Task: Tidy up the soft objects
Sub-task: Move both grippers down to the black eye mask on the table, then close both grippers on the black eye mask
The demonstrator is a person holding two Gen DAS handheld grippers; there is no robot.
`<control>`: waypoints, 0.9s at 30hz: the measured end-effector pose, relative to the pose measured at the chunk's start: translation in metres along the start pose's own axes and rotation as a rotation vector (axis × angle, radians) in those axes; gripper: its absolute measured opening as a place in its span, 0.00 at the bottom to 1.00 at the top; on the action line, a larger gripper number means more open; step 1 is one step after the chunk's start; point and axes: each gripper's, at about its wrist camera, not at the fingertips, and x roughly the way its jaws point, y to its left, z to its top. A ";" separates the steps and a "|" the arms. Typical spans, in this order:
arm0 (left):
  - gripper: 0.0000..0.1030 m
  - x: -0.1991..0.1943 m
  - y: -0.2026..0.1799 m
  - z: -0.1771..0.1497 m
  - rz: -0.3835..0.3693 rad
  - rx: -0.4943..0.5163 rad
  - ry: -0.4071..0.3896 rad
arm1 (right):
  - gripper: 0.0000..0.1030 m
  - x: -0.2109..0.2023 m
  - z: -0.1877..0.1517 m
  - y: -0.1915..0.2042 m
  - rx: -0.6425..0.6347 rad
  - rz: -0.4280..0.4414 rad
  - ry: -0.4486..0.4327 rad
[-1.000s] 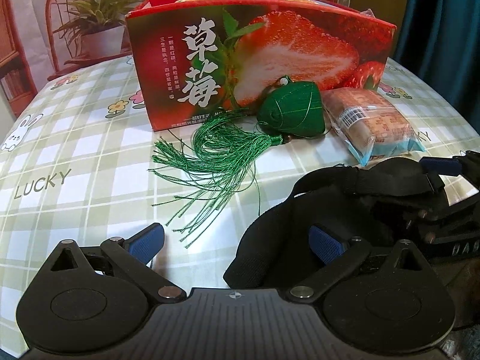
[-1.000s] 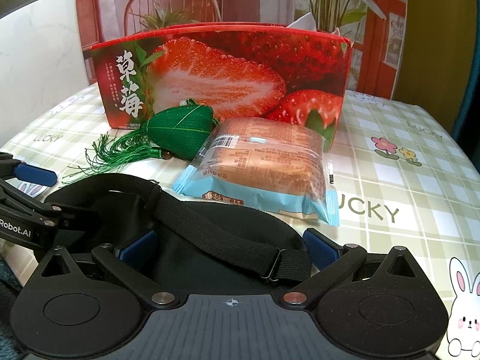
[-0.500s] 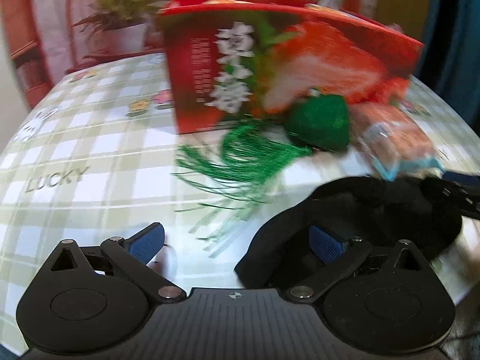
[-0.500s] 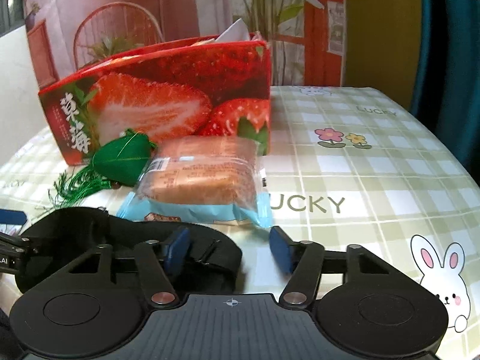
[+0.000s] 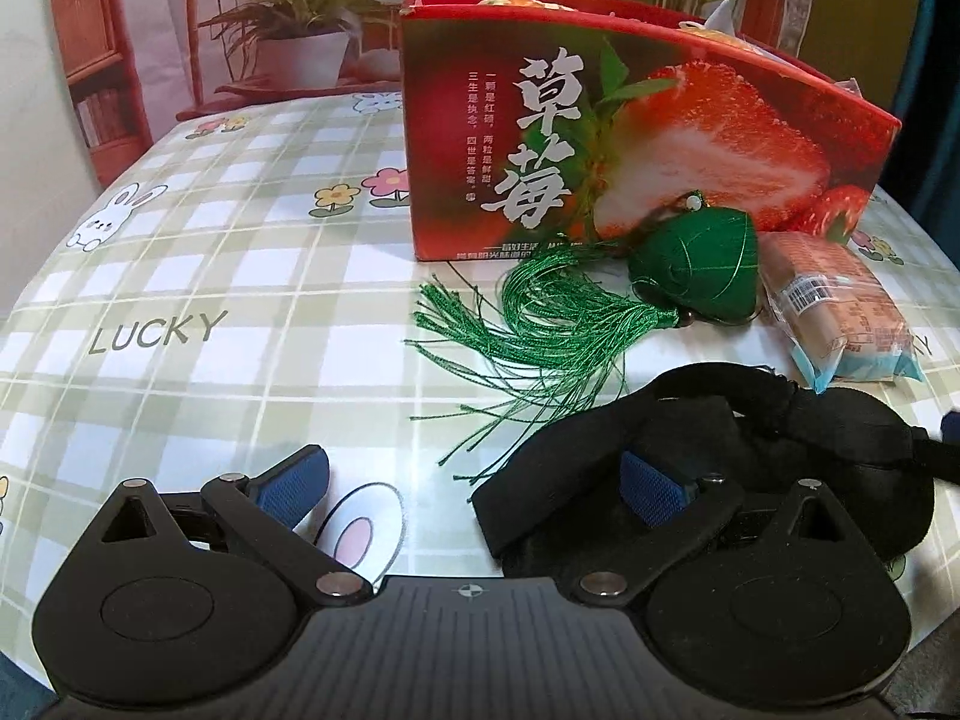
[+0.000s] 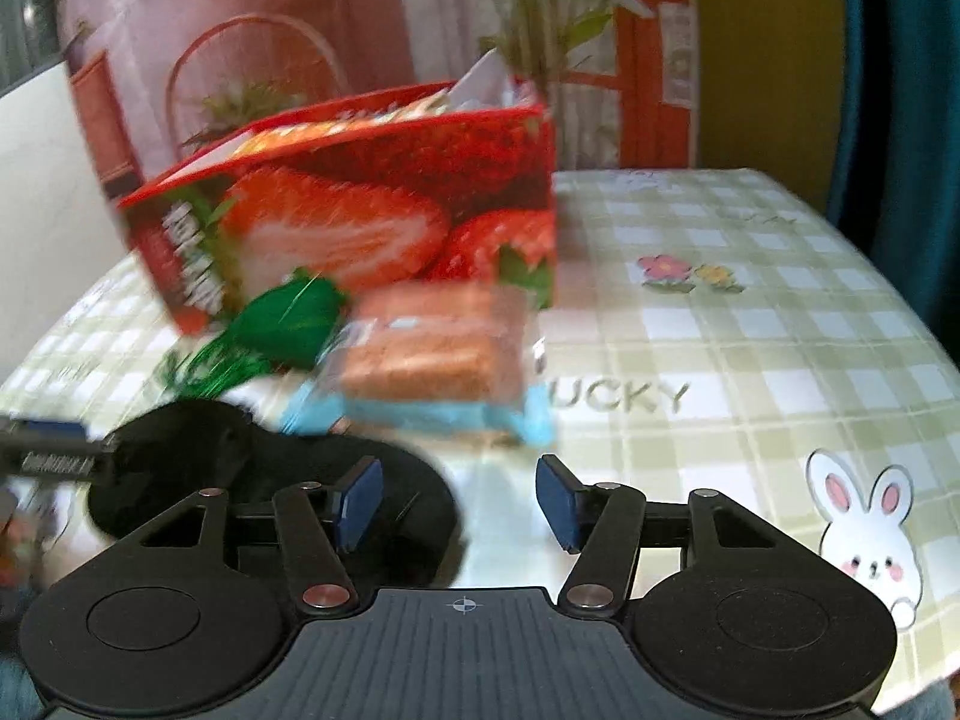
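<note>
In the left wrist view, the left gripper [image 5: 474, 480] hangs over the green-and-white checked tablecloth [image 5: 180, 276] with its fingers spread wide: the left blue pad sits above a printed rabbit ear with only cloth beneath it, and the right blue pad [image 5: 651, 487] lies over the near edge of a black sleep mask [image 5: 780, 456], which is not pinched. The mask lies crumpled on the cloth at lower right, its strap trailing off toward the right edge. Just beyond it, a green zongzi-shaped sachet [image 5: 702, 273] rests against the front of the red strawberry box [image 5: 540, 138], its green tassel [image 5: 540, 330] fanned out toward the mask and the loose thread ends almost reaching it. To the right of the sachet, touching it or nearly so, lies a wrapped cake [image 5: 840, 312] in clear and pale blue film. The box stands open at the top, with wrappers showing over its rim. In the blurred right wrist view, the right gripper [image 6: 459, 501] has its fingers held partly apart with only tablecloth [image 6: 750, 360] between them; its left pad [image 6: 359, 501] stands at the right edge of the sleep mask [image 6: 198, 450], and whether it touches the fabric cannot be told. Behind lie the green sachet [image 6: 288, 318] and the wrapped cake [image 6: 432, 354] in front of the strawberry box [image 6: 360, 210].
</note>
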 end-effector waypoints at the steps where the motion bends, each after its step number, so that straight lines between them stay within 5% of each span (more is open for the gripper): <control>1: 1.00 -0.001 0.001 0.000 -0.006 0.000 0.003 | 0.52 0.001 -0.002 0.003 -0.013 0.006 0.012; 12: 0.78 -0.024 0.025 -0.008 -0.284 -0.162 0.043 | 0.43 0.012 -0.006 0.008 -0.004 0.058 0.075; 18: 0.68 -0.023 0.007 -0.012 -0.273 -0.069 0.032 | 0.41 0.011 -0.006 0.003 0.018 0.072 0.066; 24: 0.41 -0.020 0.015 -0.012 -0.262 -0.115 0.024 | 0.41 0.012 -0.007 -0.001 0.036 0.083 0.053; 27: 0.19 -0.019 0.018 -0.012 -0.241 -0.120 0.022 | 0.42 0.012 -0.007 0.000 0.041 0.084 0.051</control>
